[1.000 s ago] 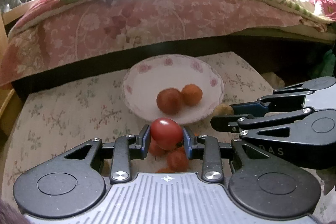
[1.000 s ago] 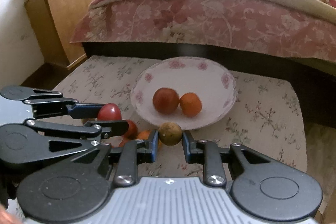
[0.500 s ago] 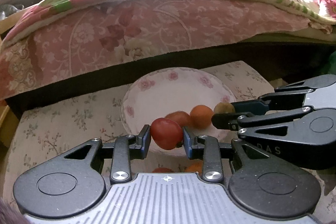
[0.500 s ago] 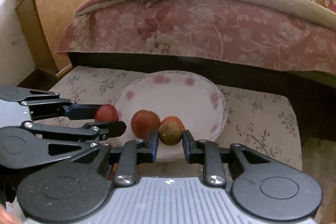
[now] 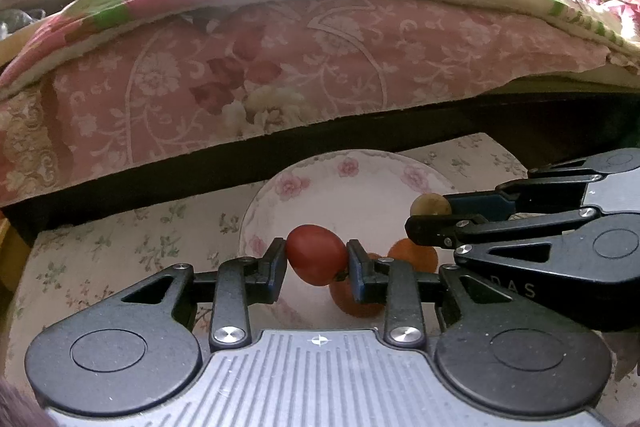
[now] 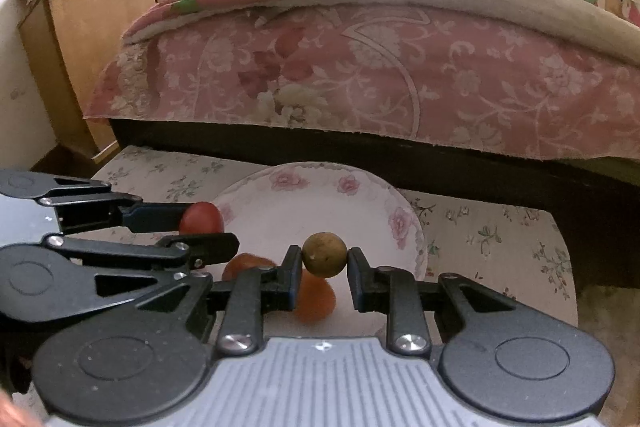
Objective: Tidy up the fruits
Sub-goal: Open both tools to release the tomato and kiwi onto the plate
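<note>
Red, smooth and egg-shaped, the tomato-like fruit [image 5: 317,254] sits pinched between the two pads of the left gripper [image 5: 317,259], clear of any surface. Just below and ahead of that claw lies the white ceramic plate with pink flowers on its rim [image 5: 348,167], and two orange-red round fruits [image 5: 414,254] rest on it under and right of the fingertips.

The right gripper [image 6: 324,259] is pressed onto a small dull yellow-brown ball of fruit with dark specks [image 6: 324,253], also held in the air over the plate's near half; an orange fruit [image 6: 316,301] lies directly beneath it.

The step in hand looks like setting both fruits down on the plate. To do it well, each claw should probably shift toward bare white plate ahead of its tips rather than drop onto the fruit below, then come low before the pads part, since round fruit will likely roll. The two claws are close side by side, so lowering one at a time seems safer. The tomato skin looks thin; a gentle release would suit it.
</note>
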The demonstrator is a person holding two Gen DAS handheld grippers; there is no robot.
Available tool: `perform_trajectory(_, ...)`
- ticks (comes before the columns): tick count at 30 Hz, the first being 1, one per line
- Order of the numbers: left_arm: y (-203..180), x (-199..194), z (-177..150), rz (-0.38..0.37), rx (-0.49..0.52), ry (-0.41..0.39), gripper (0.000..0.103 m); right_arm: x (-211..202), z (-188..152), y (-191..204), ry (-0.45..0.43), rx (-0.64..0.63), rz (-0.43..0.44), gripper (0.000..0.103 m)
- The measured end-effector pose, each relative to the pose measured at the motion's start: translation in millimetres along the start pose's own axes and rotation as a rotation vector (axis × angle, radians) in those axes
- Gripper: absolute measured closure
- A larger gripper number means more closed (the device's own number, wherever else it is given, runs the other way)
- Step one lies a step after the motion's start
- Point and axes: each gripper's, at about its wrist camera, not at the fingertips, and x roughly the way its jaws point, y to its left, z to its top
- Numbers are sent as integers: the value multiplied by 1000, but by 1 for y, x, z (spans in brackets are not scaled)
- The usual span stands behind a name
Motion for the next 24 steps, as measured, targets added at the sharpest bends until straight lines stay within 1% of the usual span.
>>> perform_trajectory(12,2,18,4,1,-2,3,64,22,3,-9,15,26,3,77)
perform_trajectory(18,3,20,4,8,-9,-3,62,25,2,-9,17,35,3,77)
perform_trajectory(24,5,15,5,13,-12,-9,61,21,5,-8,0,34,2,76)
